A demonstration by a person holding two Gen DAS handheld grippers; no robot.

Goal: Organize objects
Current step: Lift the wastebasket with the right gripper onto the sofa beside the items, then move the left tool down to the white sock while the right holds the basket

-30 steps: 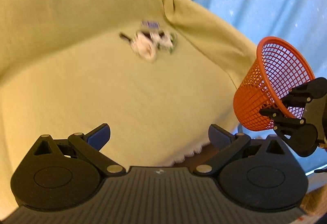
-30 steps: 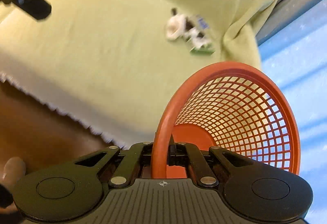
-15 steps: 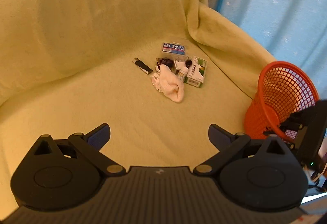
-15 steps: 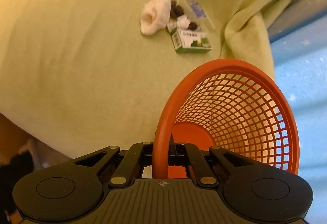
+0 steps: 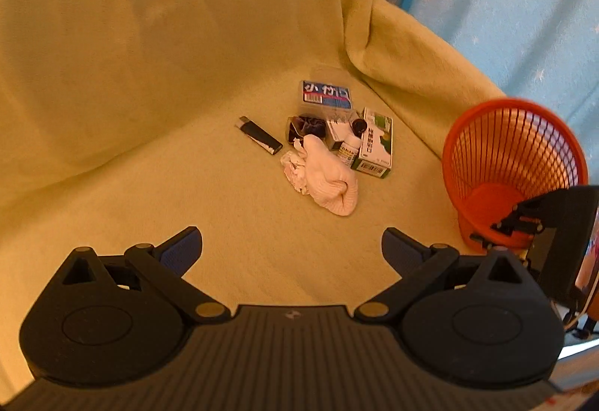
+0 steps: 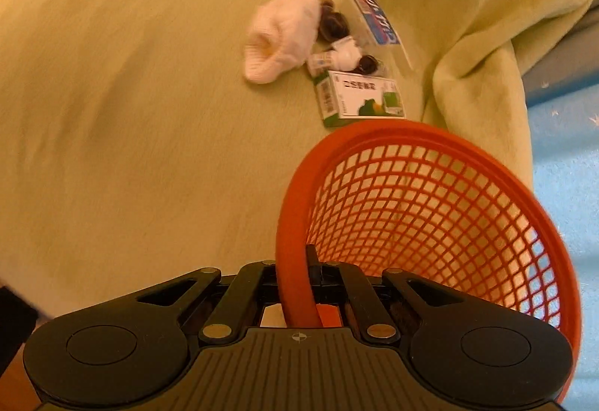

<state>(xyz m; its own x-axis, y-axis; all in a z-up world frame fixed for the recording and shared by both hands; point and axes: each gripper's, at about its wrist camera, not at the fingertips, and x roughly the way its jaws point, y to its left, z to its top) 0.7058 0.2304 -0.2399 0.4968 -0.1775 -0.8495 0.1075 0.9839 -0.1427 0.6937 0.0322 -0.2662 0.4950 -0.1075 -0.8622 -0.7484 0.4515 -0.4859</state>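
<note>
Two tongs were in your hands over the pale green plush blanket (image 5: 149,81) that covered the seat, backrest and armrest. The widest thing ahead of both tongs, it served as the sorting surface.

Next in size, the orange plastic mesh basket (image 6: 430,208) stood on the seat to the right of your left gripper (image 5: 292,246). Your right gripper (image 6: 312,270) was clamped on its near rim, one finger inside and one outside, probably so you could set it close to the clutter as the place to drop things.

Ahead of your left gripper, whose jaws stood wide apart and empty, lay the small heap: a green-and-white cardboard medicine box (image 5: 376,145) nearest the basket, a pink knitted sock (image 5: 331,182) closest to the tongs, a clear packet with a blue-and-red label (image 5: 325,94) farthest, a black lighter (image 5: 260,139) apart on the left, a small white pill bottle (image 5: 348,148) against the box, and a dark crumpled wrapper (image 5: 305,128).

Your left camera showed the lighter whole and the basket's base on the seat. Your right camera showed only the lighter's end behind the sock, but it alone showed the clamped rim.
</note>
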